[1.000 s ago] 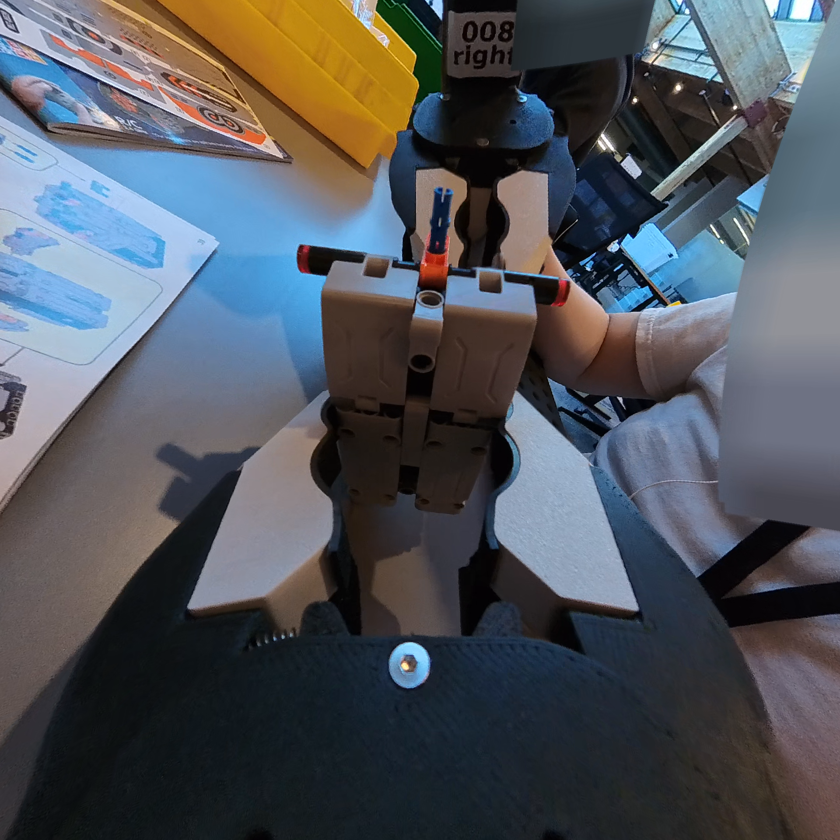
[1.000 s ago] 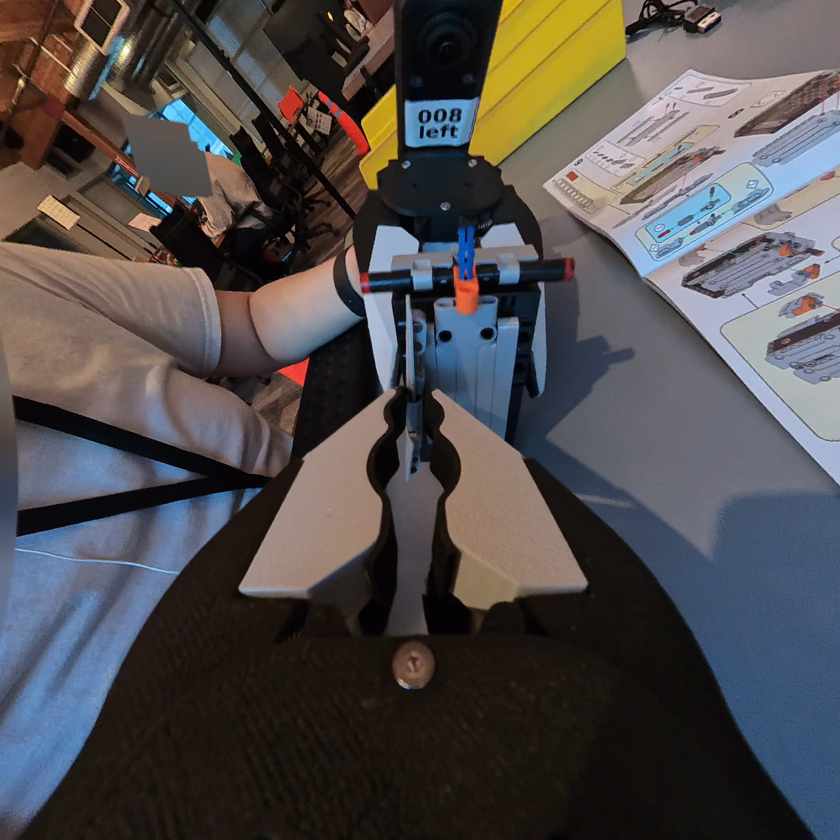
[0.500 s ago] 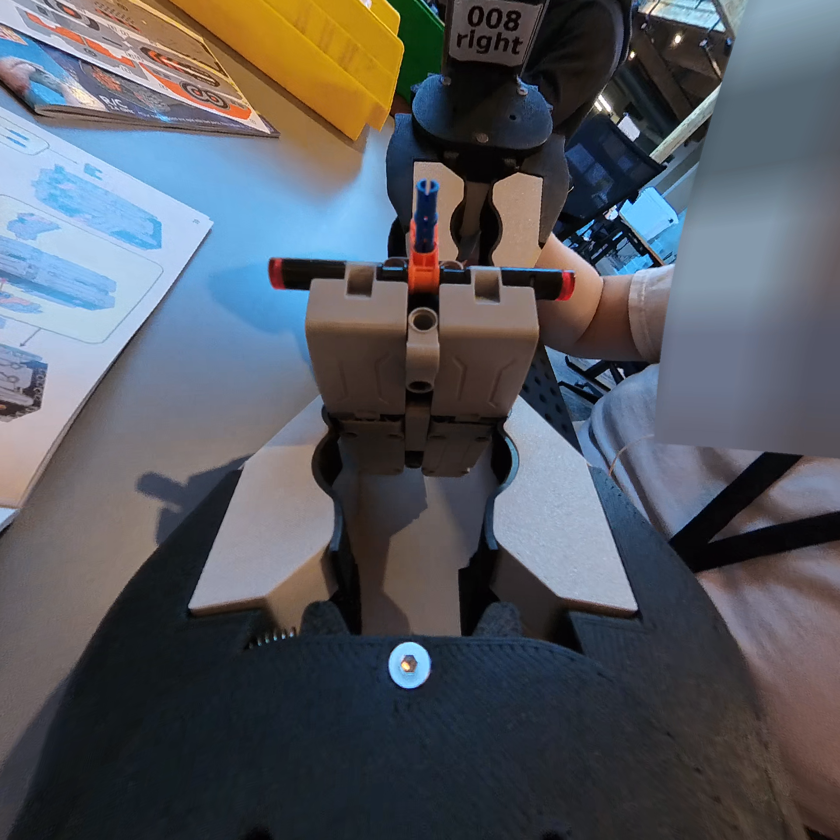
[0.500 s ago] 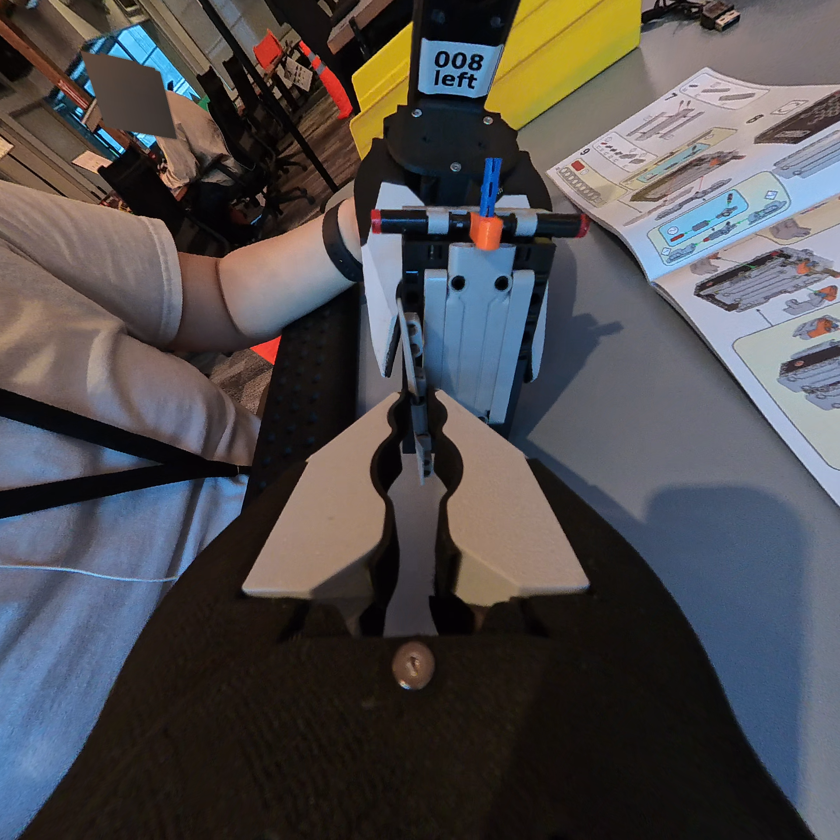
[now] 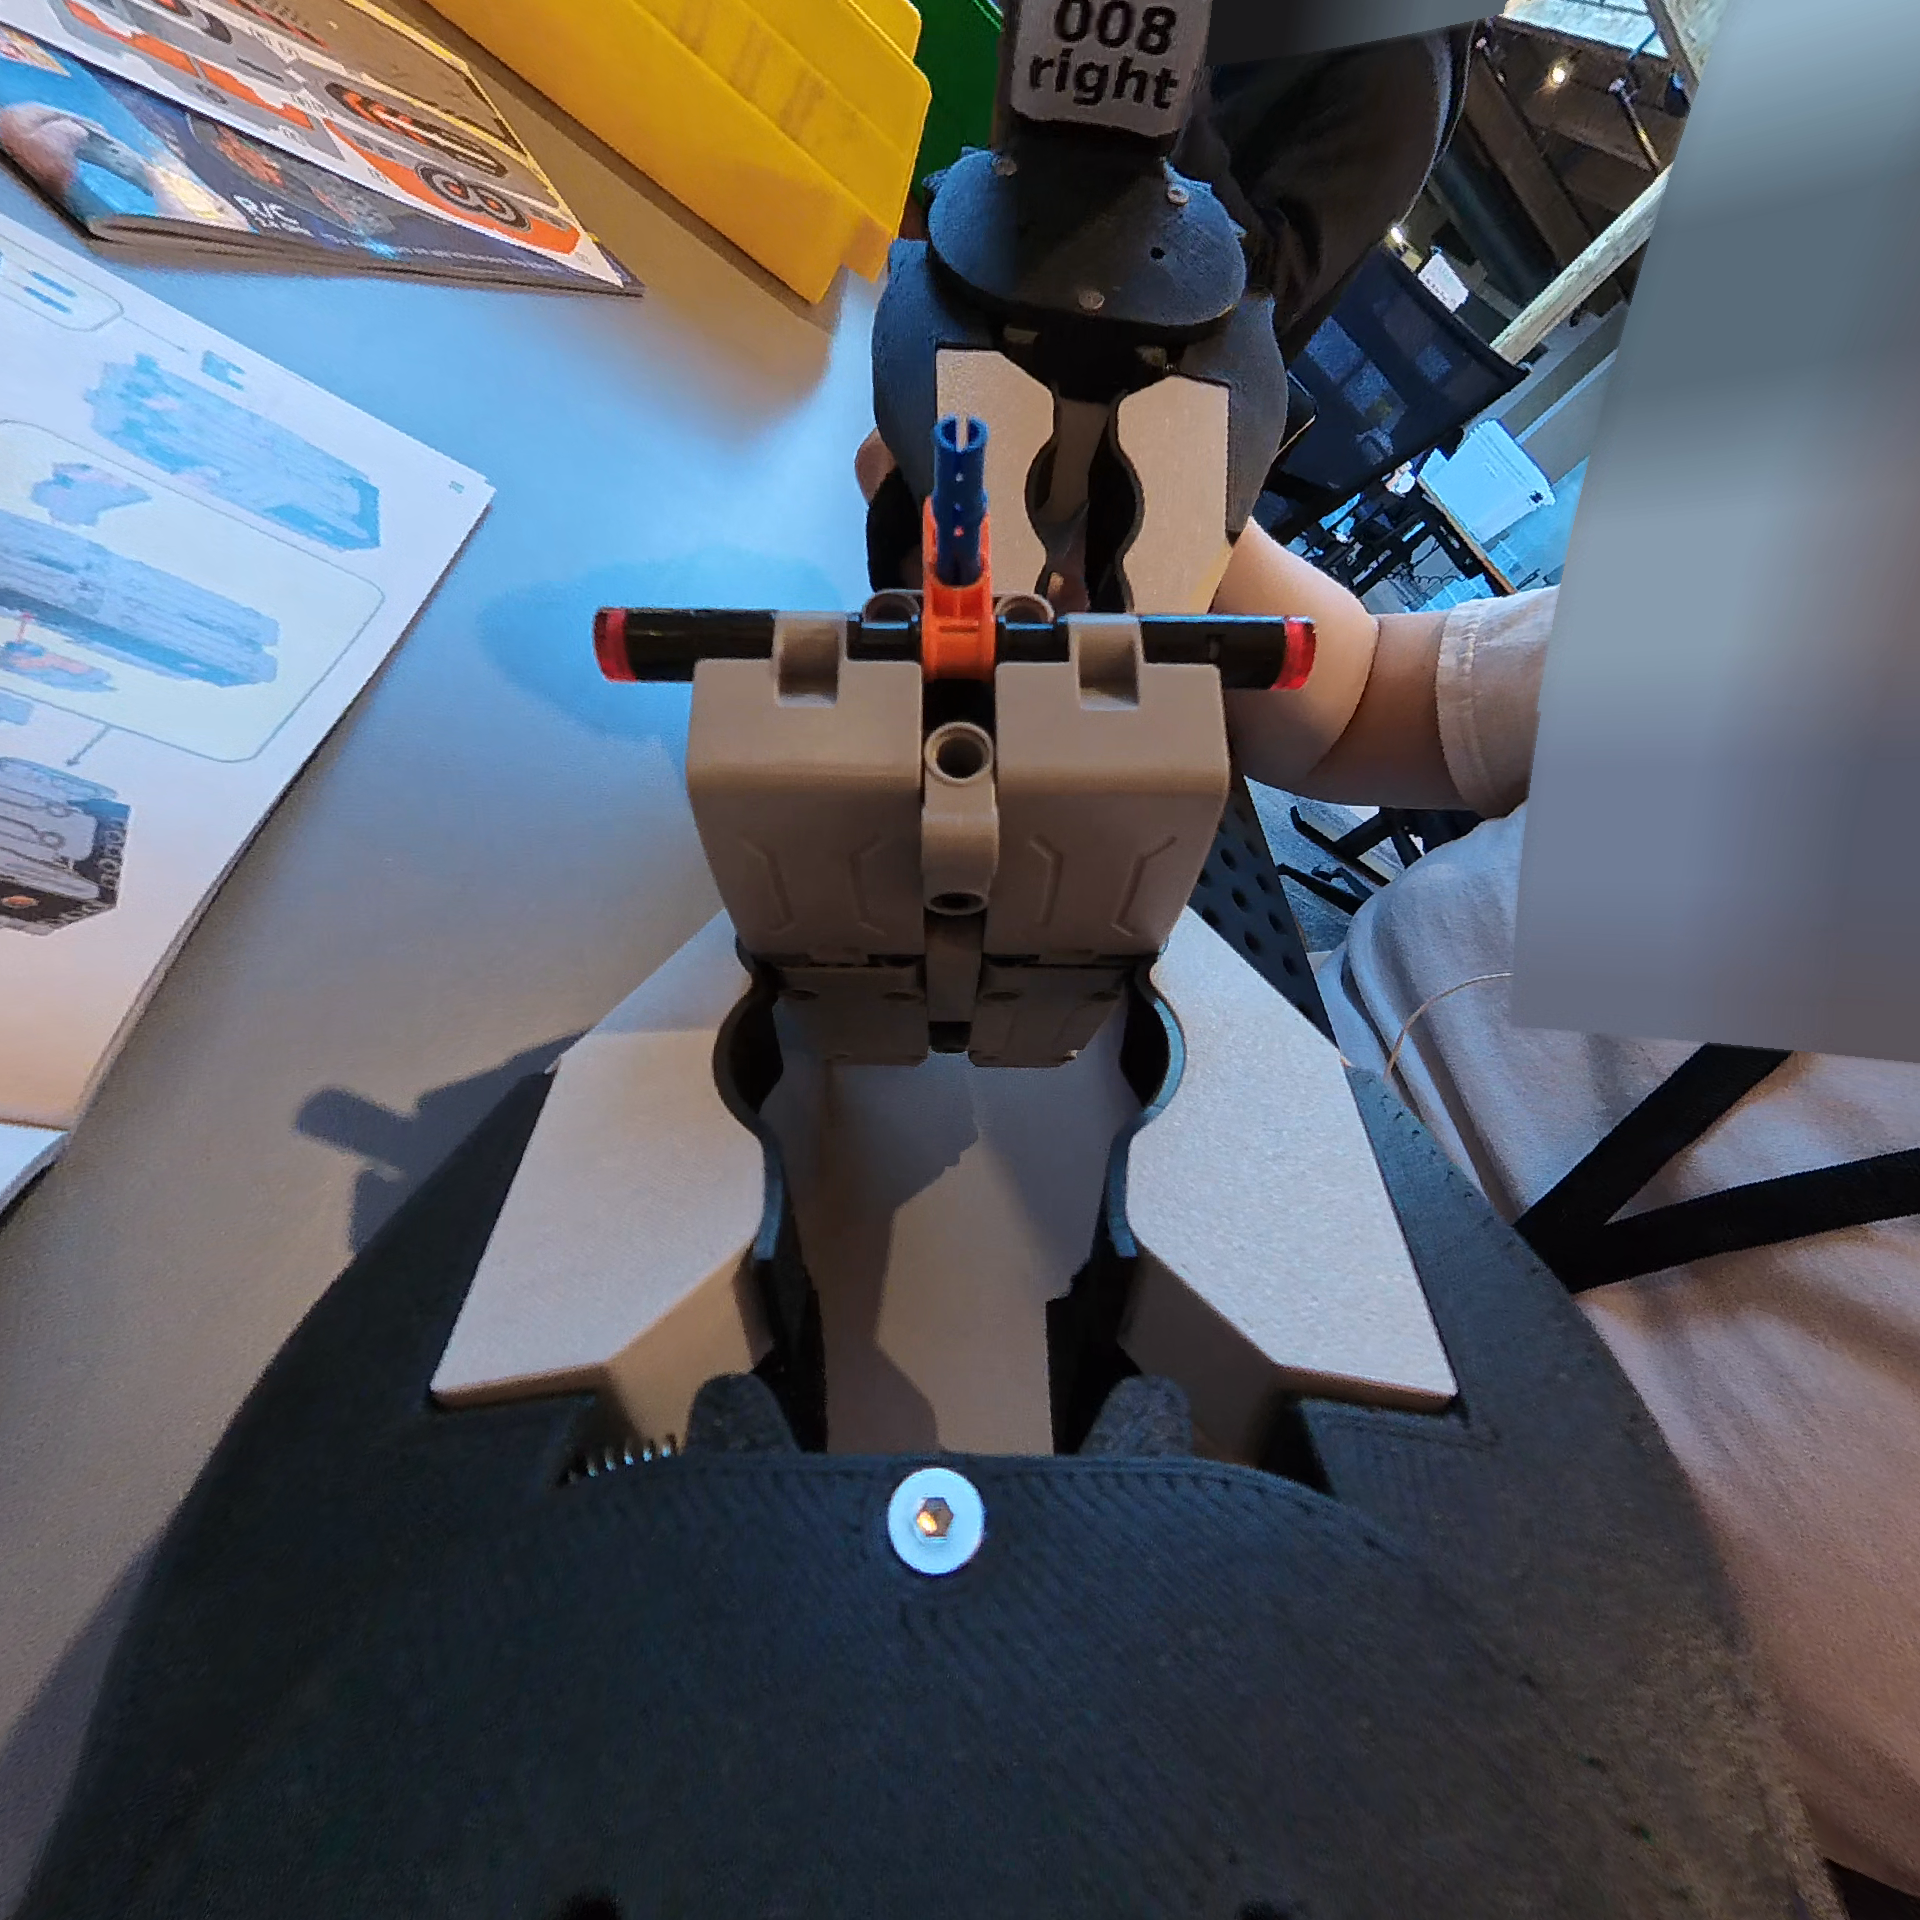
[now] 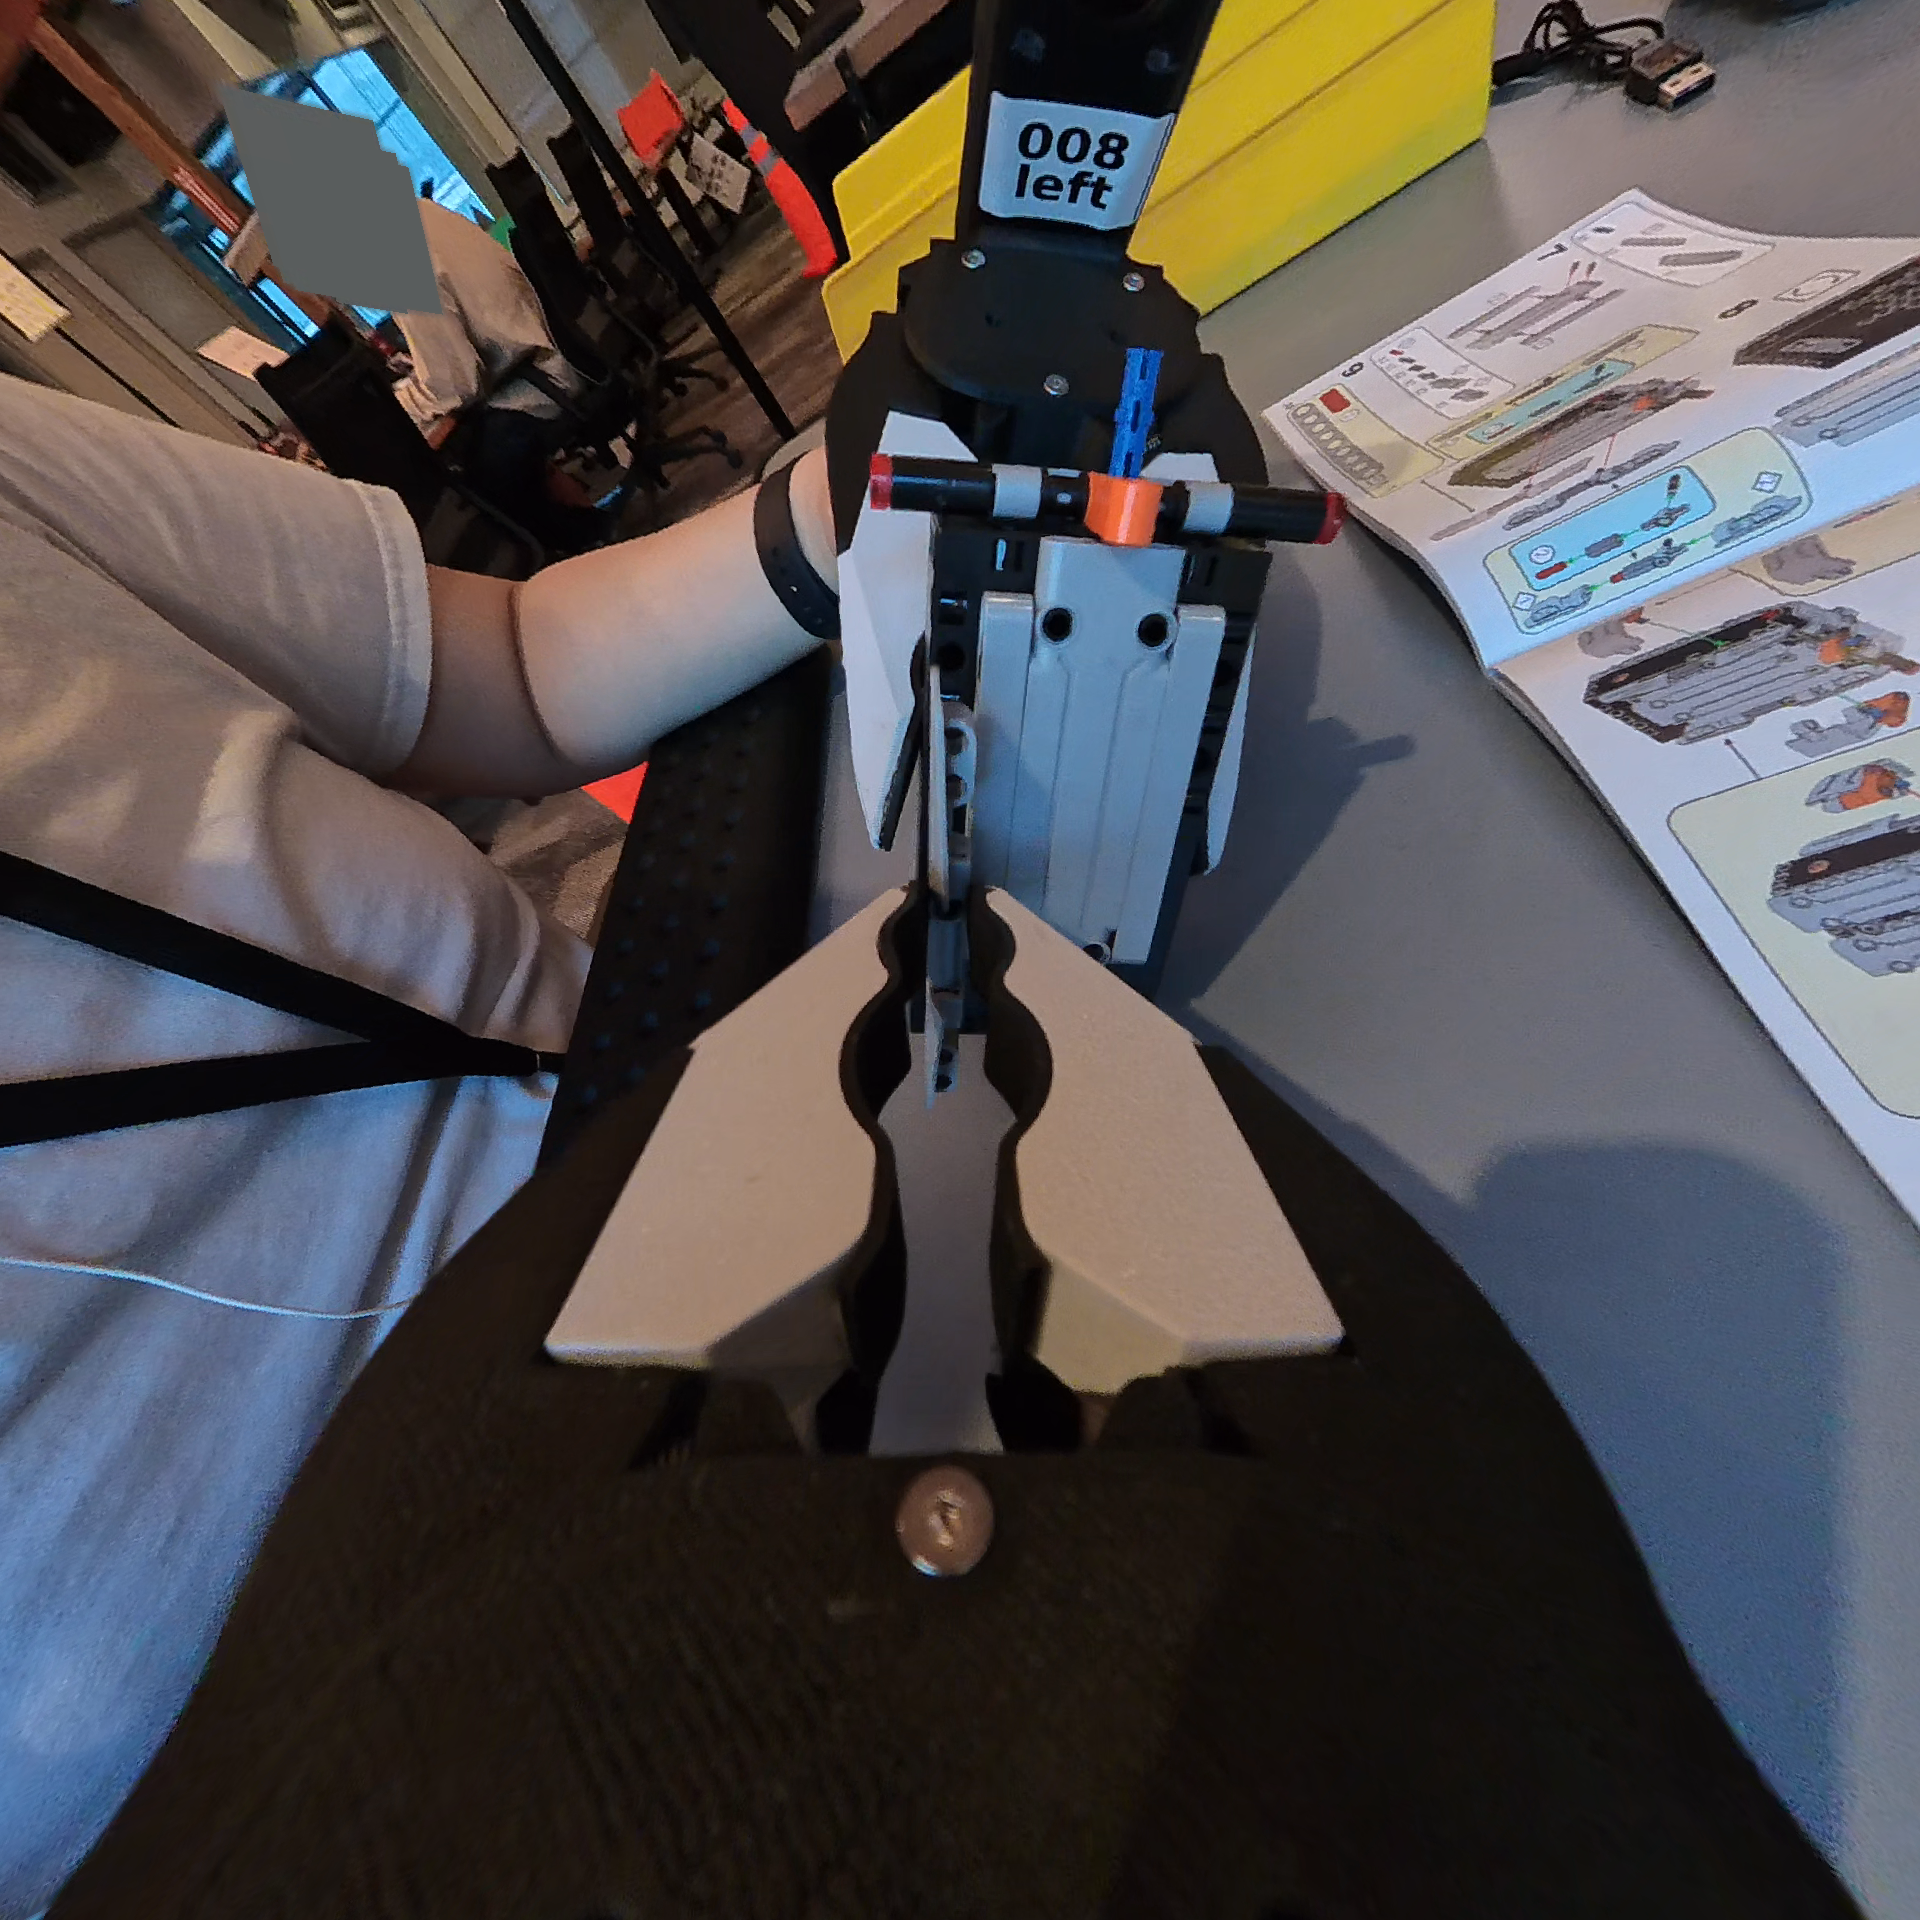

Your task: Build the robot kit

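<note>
My left gripper is shut on a grey brick assembly and holds it above the grey table. Across its far end runs a black axle with red tips, an orange connector and a blue pin. My right gripper is shut on a thin grey beam, which lies against the left side of the assembly. The two grippers face each other: the right one shows beyond the axle, and the left one grips the assembly from the far side.
An open instruction booklet lies on the table; it also shows in the right wrist view. Yellow bins and a second booklet lie farther back. A USB cable is at the far edge. A person's arm is close by. My left and right fingertips are right by each other.
The two grippers have drawn a little closer, and the assembly looms larger in both views. The thin beam now reaches farther along the assembly's side. Both grips are unchanged.
</note>
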